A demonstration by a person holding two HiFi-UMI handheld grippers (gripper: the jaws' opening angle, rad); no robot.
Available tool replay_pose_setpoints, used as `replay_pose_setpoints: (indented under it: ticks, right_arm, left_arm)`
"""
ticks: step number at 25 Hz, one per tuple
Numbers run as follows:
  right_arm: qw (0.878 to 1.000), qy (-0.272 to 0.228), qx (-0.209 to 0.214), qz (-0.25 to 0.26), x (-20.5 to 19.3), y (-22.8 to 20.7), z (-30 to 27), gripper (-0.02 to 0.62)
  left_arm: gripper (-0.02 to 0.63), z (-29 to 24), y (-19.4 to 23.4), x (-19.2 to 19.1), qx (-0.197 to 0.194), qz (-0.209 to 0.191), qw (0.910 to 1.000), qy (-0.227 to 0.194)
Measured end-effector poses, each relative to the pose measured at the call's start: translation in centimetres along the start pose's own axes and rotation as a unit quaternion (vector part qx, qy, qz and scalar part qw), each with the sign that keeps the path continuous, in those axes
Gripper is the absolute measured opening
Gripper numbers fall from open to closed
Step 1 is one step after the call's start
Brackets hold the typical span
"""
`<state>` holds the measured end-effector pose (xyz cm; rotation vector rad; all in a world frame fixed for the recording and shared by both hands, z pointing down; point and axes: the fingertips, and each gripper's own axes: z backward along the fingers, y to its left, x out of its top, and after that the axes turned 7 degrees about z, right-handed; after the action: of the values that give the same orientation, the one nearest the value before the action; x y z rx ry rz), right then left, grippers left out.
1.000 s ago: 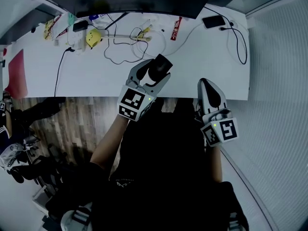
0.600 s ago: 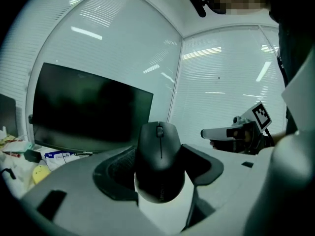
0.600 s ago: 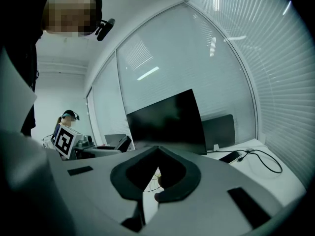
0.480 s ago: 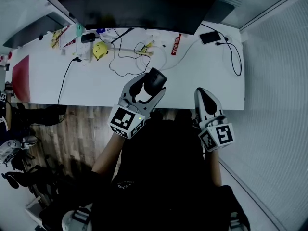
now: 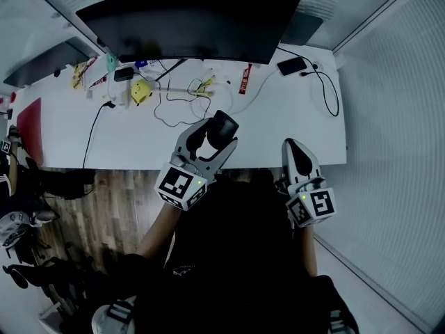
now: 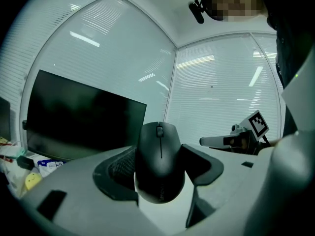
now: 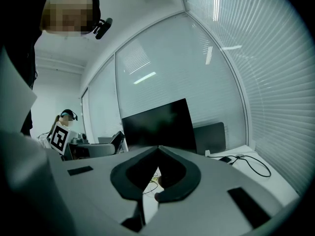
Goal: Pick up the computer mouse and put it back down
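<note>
The fingers (image 6: 116,168) of the left gripper (image 6: 160,157) are clamped on a black, rounded computer mouse (image 6: 160,173). One dark pad presses each of its sides. Its scroll-wheel end points away from the gripper, toward the wide black monitor (image 5: 188,21).

In the head view the mouse sits in front of the monitor's right half, over the near strip of the long white table (image 5: 281,120). It seems to be lifted clear of the surface, though the steep angle makes that hard to confirm. Behind the fingers, the grey gripper body slants back from the monitor to its black-and-white marker cube (image 5: 179,186), and a bare forearm runs on from there.

The right gripper (image 7: 158,150) has its fingers (image 7: 181,175) closed tip to tip, with nothing between them. It is aimed at the monitor, off the monitor's right end, about level with the table's near edge. It is well apart from the mouse.

Nearer the monitor, a tangle of thin black cable (image 5: 182,101) lies just in front of its middle. A small yellow object (image 5: 141,91) lies before its left part. By its right corner is a dark flat phone (image 5: 290,65). A red flat sheet (image 5: 29,120) lies far to the monitor's left.
</note>
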<state>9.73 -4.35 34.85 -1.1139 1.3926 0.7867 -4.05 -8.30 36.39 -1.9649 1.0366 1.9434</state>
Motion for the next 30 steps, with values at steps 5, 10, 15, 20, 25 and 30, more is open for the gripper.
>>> replay_pose_setpoints:
  ticks: [5, 10, 15, 20, 25, 30]
  right_arm:
    - [1.000, -0.005, -0.011, -0.001, 0.7, -0.7, 0.3, 0.000]
    - [1.000, -0.002, -0.016, -0.001, 0.5, -1.6, 0.5, -0.001]
    - [1.000, 0.000, -0.016, -0.006, 0.3, -2.5, 0.4, 0.000]
    - [1.000, 0.006, -0.008, -0.011, 0.3, -3.5, 0.1, 0.000]
    - [1.000, 0.013, 0.005, -0.007, 0.3, -4.9, -0.5, 0.000]
    - [0.999, 0.032, 0.015, 0.000, 0.2, -7.2, -0.9, 0.000]
  left_arm:
    - [0.288, -0.6, -0.4, 1.0, -0.010, -0.006, 0.9999, -0.007]
    - [0.288, -1.4, -0.8, 0.5, -0.014, 0.000, 0.9999, -0.002]
    - [0.288, -2.1, -0.8, -0.3, -0.011, 0.001, 0.9999, 0.010]
    - [0.288, -3.2, -1.0, -1.2, -0.003, -0.006, 0.9995, 0.029]
    - [0.288, -5.2, -0.9, -2.7, 0.008, -0.005, 0.9986, 0.053]
    - [0.288, -7.7, -0.7, -4.6, 0.021, -0.003, 0.9971, 0.073]
